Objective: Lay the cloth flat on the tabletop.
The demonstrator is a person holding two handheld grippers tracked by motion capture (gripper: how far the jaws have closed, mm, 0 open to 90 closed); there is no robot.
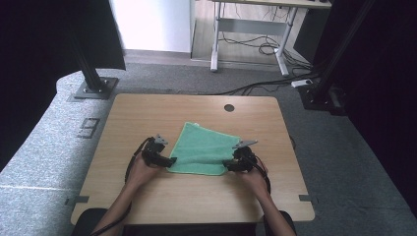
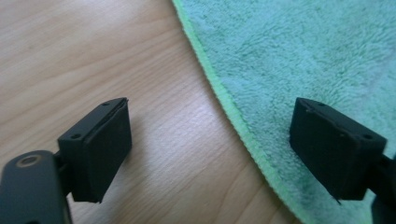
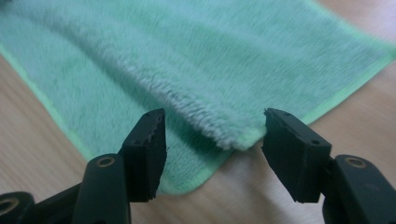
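Note:
A green terry towel (image 1: 206, 147) lies on the wooden table (image 1: 157, 110), one layer folded over another. My left gripper (image 1: 169, 161) is at its near left corner. In the left gripper view the left gripper (image 2: 210, 116) stands open, straddling the towel's (image 2: 303, 56) hemmed edge, one jaw over bare wood and the other over cloth. My right gripper (image 1: 227, 164) is at the near right corner. In the right gripper view the right gripper (image 3: 215, 126) is open. The folded upper layer's corner of the towel (image 3: 210, 60) lies between the jaws, and neither pad presses on it.
A round cable hole (image 1: 229, 107) sits near the table's far edge. Black frame posts stand on the grey carpet at far left (image 1: 93, 78) and far right (image 1: 319, 88). A white desk (image 1: 251, 34) with floor cables stands beyond.

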